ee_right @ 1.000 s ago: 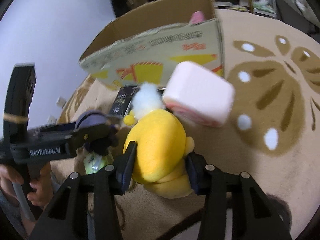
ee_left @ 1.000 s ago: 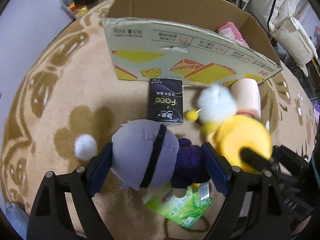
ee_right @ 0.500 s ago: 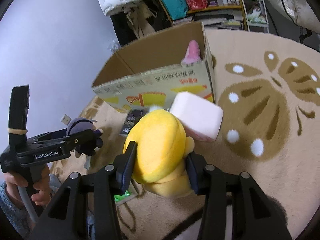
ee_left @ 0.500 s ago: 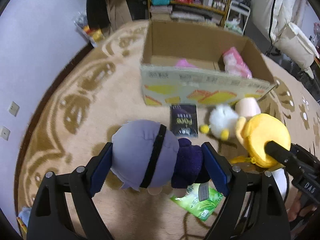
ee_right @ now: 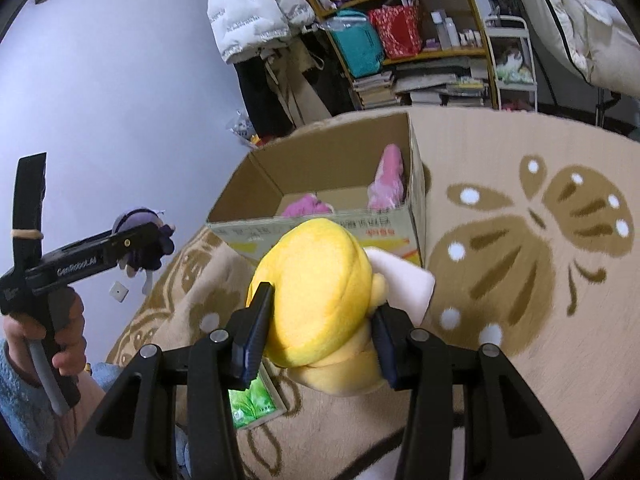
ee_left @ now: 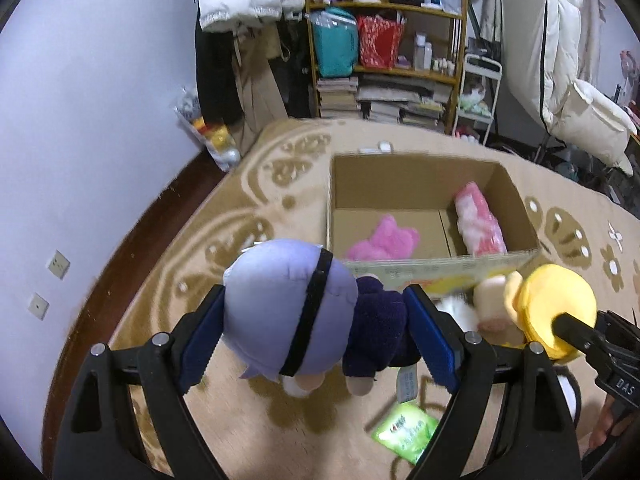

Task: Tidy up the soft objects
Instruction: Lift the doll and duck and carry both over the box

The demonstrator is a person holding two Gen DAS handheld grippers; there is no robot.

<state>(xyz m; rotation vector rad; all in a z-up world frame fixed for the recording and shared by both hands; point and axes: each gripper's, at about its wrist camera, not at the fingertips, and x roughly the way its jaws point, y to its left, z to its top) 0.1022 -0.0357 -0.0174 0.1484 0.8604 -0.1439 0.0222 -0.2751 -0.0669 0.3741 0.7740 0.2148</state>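
Fuzzy round purple doll (ee_left: 296,312) and smooth yellow plush (ee_right: 316,300), both gripped.

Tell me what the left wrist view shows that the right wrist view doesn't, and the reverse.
Only the left wrist view shows the purple doll up close between its fingers, plus the white armchair. Only the right wrist view shows the person's left hand on the handle and the large butterfly pattern on the rug. Both show the cardboard box holding pink plush toys, the yellow plush, the green packet and the shelf.
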